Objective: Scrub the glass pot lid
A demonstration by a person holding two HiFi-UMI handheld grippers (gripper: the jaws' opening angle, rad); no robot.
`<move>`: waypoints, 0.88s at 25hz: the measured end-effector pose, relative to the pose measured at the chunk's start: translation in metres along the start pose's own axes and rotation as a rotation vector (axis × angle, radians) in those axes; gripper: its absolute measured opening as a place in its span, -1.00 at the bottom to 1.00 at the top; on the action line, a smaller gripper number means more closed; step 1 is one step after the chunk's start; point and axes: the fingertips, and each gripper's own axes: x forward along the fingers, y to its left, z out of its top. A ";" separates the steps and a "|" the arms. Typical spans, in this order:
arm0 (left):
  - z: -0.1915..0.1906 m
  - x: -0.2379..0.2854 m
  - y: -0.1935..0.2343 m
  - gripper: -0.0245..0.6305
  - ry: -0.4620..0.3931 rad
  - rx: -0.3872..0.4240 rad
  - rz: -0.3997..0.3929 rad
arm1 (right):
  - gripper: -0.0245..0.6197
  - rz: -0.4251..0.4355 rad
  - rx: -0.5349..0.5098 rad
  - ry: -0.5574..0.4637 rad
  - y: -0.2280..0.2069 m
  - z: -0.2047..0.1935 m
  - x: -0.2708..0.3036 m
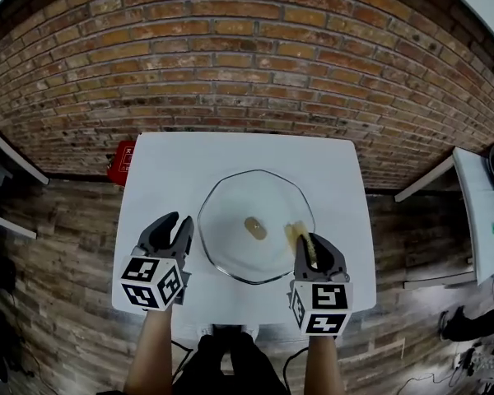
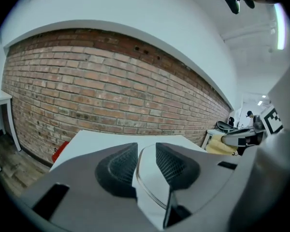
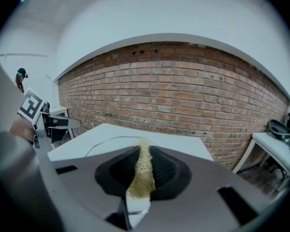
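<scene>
The round glass pot lid point(image 1: 230, 212) lies flat in the middle of the white table point(image 1: 165, 163), its tan knob point(image 1: 255, 228) facing up. My right gripper point(image 1: 311, 243) is over the lid's right rim, shut on a yellow scrubbing pad point(image 1: 296, 235) that touches the glass. In the right gripper view the pad point(image 3: 143, 175) sticks up between the jaws of that gripper point(image 3: 144, 166), with the lid point(image 3: 111, 146) beyond it. My left gripper point(image 1: 178, 223) stands open just outside the lid's left rim. In the left gripper view the lid point(image 2: 150, 180) shows through the gap of the left gripper point(image 2: 146, 161).
A brick wall point(image 1: 247, 64) runs along the far side of the table. A red object point(image 1: 121, 161) sits on the wooden floor at the table's far left corner. White side tables stand at the left point(image 1: 0, 171) and the right point(image 1: 477, 212).
</scene>
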 end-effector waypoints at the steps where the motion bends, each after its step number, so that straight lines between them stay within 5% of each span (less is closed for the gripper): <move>1: 0.006 -0.006 -0.005 -0.56 -0.008 0.007 -0.005 | -0.74 0.000 0.002 -0.013 0.001 0.006 -0.007; 22: 0.141 -0.102 -0.091 -0.69 -0.286 0.195 -0.071 | -0.74 0.002 0.006 -0.399 0.030 0.136 -0.116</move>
